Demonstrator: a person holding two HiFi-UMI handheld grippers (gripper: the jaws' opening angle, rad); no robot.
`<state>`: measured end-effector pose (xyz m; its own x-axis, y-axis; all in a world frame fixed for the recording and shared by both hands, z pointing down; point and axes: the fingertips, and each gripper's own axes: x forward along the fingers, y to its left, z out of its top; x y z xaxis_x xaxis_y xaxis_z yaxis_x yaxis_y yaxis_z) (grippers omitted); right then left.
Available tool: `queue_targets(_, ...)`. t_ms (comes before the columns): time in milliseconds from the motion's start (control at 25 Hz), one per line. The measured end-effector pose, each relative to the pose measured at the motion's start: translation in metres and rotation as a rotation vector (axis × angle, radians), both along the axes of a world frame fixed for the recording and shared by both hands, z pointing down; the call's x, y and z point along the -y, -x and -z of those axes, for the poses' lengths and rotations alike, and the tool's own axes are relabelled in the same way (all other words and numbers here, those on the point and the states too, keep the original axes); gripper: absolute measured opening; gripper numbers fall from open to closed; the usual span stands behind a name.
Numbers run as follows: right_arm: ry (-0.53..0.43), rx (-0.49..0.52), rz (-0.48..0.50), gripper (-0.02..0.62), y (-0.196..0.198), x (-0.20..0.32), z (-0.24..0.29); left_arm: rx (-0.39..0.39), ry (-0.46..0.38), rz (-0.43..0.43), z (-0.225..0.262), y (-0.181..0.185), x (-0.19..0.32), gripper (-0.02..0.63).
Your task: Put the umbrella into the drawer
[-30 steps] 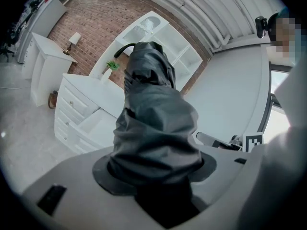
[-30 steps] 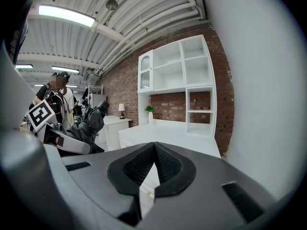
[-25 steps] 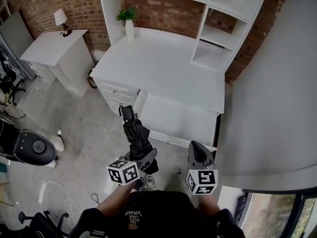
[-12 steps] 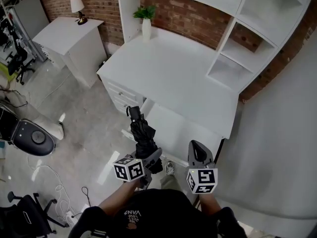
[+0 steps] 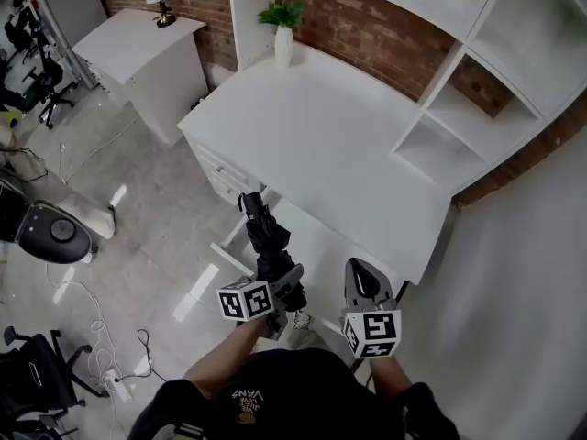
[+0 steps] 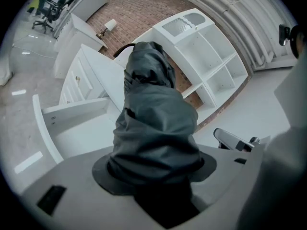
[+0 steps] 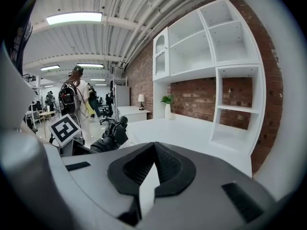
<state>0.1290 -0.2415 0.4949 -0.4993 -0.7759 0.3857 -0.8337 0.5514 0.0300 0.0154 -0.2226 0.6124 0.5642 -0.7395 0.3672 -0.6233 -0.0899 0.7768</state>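
Black fabric, folded into a short compact umbrella (image 5: 264, 241), is gripped at its near end between the jaws of the left gripper (image 5: 281, 280), as it was one second ago. Since then the white desk with shelves (image 5: 339, 136) has been brought closer and fills more of the head view. The far end of the umbrella is now seen close to the open white drawer (image 6: 72, 111) under the desk top. The left gripper is pointed forward and slightly down, and its marker cube is tilted. To the right, the right gripper (image 5: 359, 269) is held beside it, pointed the same way. Its jaws are closed together with nothing between them.
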Motion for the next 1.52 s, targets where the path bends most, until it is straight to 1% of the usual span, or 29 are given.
queue_targets(200, 0.023, -0.015, 0.04, -0.002, -0.006, 0.021, -0.011, -0.013, 0.059, 0.075, -0.031, -0.007, 0.031, 0.265)
queue_targets(280, 0.031, -0.02, 0.054, -0.002, -0.008, 0.027, -0.015, -0.016, 0.095, 0.103, -0.047, -0.007, 0.037, 0.265)
queue_targets(400, 0.042, -0.024, 0.07, -0.002, -0.009, 0.034, -0.021, -0.045, 0.153, 0.136, -0.067, -0.01, 0.046, 0.265)
queue_targets(520, 0.052, -0.023, 0.089, -0.002, -0.011, 0.04, -0.025, -0.051, 0.204, 0.163, -0.085, -0.013, 0.055, 0.265)
queue_targets(720, 0.068, -0.022, 0.11, -0.002, -0.014, 0.046, -0.029, -0.009, 0.276, 0.171, -0.113, -0.022, 0.063, 0.265)
queue_targets(1000, 0.092, -0.019, 0.117, -0.002, -0.022, 0.051, -0.039, 0.01, 0.383, 0.211, -0.153, -0.026, 0.073, 0.265)
queue_targets(1160, 0.115, -0.021, 0.114, -0.002, -0.029, 0.053, -0.048, 0.025, 0.43, 0.228, -0.171, -0.026, 0.078, 0.265)
queue_targets(1360, 0.148, -0.027, 0.114, -0.002, -0.035, 0.055, -0.058, 0.058, 0.479, 0.216, -0.189, -0.029, 0.082, 0.265)
queue_targets(1520, 0.16, -0.035, 0.109, -0.002, -0.04, 0.061, -0.065, 0.067, 0.52, 0.22, -0.206, -0.033, 0.085, 0.265)
